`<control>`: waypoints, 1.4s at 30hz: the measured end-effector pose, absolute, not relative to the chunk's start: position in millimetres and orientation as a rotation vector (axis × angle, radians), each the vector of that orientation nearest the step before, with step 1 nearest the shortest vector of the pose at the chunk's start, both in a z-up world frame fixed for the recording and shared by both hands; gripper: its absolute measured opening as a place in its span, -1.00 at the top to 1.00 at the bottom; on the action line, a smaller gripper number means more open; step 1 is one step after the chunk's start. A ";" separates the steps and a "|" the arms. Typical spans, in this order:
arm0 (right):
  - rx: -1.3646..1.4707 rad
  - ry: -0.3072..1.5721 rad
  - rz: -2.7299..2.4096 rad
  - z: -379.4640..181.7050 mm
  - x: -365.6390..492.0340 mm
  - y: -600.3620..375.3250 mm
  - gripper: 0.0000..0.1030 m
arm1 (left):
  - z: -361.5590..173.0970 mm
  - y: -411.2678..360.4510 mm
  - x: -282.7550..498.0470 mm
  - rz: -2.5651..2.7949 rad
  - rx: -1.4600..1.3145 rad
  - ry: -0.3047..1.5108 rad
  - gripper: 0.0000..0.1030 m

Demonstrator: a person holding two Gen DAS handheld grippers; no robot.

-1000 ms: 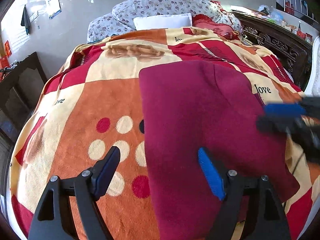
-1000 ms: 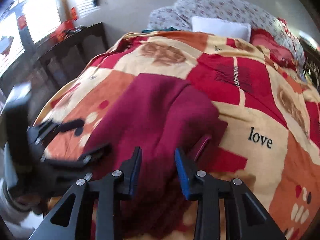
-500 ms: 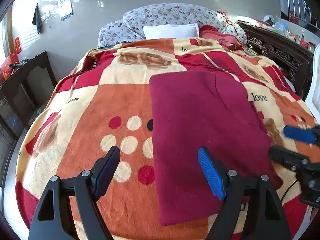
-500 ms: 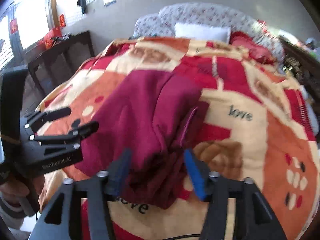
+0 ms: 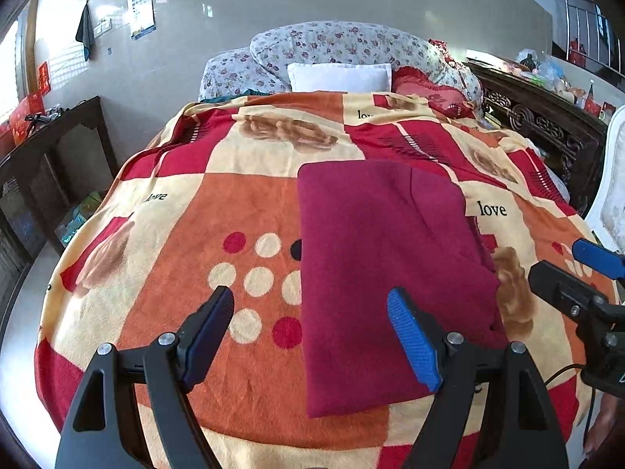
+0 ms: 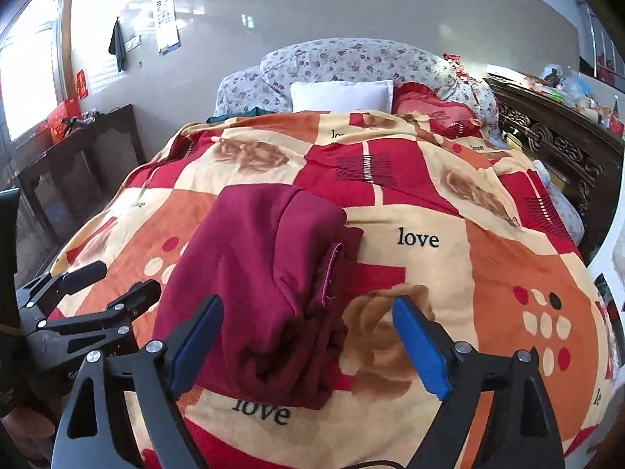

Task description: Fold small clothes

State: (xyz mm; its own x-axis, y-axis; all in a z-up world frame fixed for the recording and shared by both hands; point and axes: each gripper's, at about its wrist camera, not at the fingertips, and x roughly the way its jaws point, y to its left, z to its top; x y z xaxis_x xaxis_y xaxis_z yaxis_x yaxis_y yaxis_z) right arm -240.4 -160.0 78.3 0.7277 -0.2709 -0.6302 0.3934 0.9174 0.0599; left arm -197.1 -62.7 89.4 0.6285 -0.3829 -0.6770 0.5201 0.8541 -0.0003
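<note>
A dark red garment (image 5: 375, 258) lies folded into a long rectangle on the patterned blanket (image 5: 187, 211) of a bed. In the right wrist view the garment (image 6: 258, 273) shows a rumpled near end and a folded edge on its right side. My left gripper (image 5: 312, 332) is open and empty, above the garment's near left edge. My right gripper (image 6: 308, 336) is open and empty, above the garment's near right end. Each gripper shows in the other's view, the right one (image 5: 578, 273) at the right edge and the left one (image 6: 90, 293) at the left edge.
Floral pillows (image 5: 351, 51) and a white pillow (image 5: 340, 77) lie at the head of the bed. A dark wooden cabinet (image 5: 47, 164) stands left of the bed. A carved dark wood sideboard (image 5: 547, 129) with clutter stands right. A white chair (image 5: 613, 195) is at the right edge.
Both grippers have pulled back and up from the garment. My right gripper, narrowly open over the cloth a second ago, has opened wide. The garment lies folded, let go.
</note>
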 end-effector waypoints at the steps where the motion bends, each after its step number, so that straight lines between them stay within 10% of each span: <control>1: 0.194 0.662 -0.371 78.1 -240.5 -160.3 -0.80 | 90.3 -62.0 -197.4 -0.521 0.200 0.722 -0.56; 42: 0.220 0.713 -0.372 59.7 -227.4 -157.2 -0.87 | 85.4 -54.1 -193.2 -0.477 0.190 0.717 -0.56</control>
State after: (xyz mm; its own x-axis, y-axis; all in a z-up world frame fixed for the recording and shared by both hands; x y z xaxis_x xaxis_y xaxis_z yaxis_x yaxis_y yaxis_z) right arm -227.4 -157.2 59.7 0.6950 -0.2569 -0.6716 0.4046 0.9118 0.0699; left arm -193.2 -54.1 85.4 0.6524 -0.3539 -0.6702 0.4816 0.8764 0.0060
